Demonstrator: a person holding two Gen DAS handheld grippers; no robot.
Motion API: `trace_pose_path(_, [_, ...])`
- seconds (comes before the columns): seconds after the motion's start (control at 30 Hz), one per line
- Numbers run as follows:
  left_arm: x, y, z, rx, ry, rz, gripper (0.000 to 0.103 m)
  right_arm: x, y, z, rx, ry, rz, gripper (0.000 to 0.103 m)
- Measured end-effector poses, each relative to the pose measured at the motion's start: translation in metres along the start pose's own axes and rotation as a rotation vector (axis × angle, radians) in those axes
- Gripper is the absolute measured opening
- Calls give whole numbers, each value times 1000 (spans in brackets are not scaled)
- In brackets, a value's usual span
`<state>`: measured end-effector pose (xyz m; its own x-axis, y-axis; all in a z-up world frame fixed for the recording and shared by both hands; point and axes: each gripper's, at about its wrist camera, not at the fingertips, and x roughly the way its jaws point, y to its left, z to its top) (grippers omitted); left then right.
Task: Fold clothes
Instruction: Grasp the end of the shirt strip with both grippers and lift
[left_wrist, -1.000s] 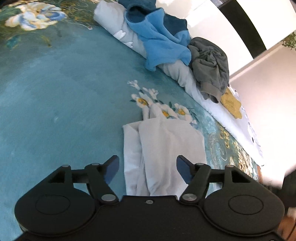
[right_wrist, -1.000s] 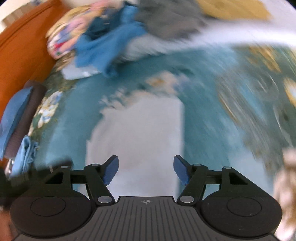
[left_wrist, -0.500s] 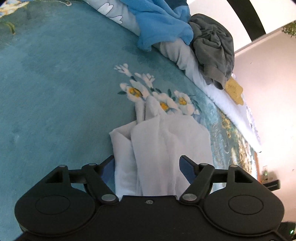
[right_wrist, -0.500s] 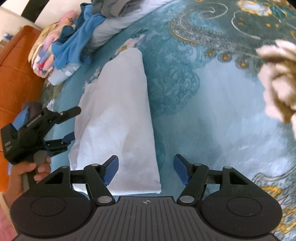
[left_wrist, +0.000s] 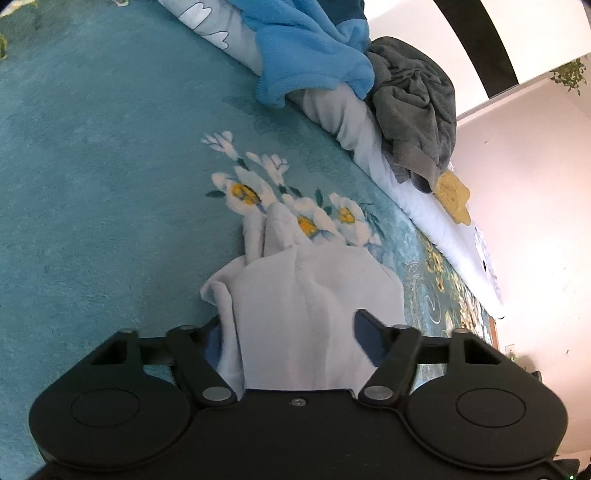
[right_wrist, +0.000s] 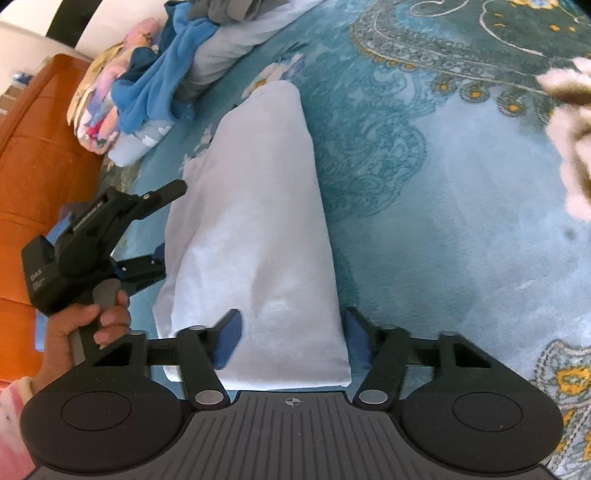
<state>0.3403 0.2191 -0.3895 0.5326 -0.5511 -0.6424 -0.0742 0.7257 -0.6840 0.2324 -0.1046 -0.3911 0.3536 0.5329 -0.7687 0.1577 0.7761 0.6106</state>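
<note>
On the teal floral bedspread (right_wrist: 461, 229) lies the half-folded white garment (right_wrist: 258, 229). Both my left gripper (left_wrist: 288, 332) and right gripper (right_wrist: 291, 332) straddle its near end, jaws just closing, not visibly clamped, probably readying another fold.

Teal floral bedspread (left_wrist: 92, 184), with an orange headboard (right_wrist: 33, 177) in the right wrist view

White and yellow flowers (left_wrist: 295, 210) are printed mid-frame in the left wrist view; a pale rolled quilt (left_wrist: 354, 125) crosses its upper right, and a potted plant (left_wrist: 569, 75) shows at the far upper right edge.
</note>
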Motion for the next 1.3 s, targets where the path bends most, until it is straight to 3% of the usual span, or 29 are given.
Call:
trace_pose_path(0.17, [-5, 1, -3, -10, -28, 65, 26, 1, -1, 5, 21, 23, -37, 29])
trace_pose_path(0.33, [-13, 1, -10, -36, -93, 81, 14, 6, 7, 12, -17, 65, -48, 13])
trace_pose_path(0.67, [-56, -18, -24, -7, -214, 101, 6, -1, 26, 45, -204, 146, -60, 9])
trace_pose_path(0.8, [-86, -12, -35, -73, -300, 129, 0, -4, 44, 73, -326, 162, -74, 9])
trace_pose_path(0.97, [-127, 0, -52, -160, -409, 170, 0, 9, 70, 92, -490, 228, -103, 8])
trace_pose_path(1.3, [-141, 21, -59, -204, -397, 187, 0, 20, 60, 87, -494, 268, -136, 10])
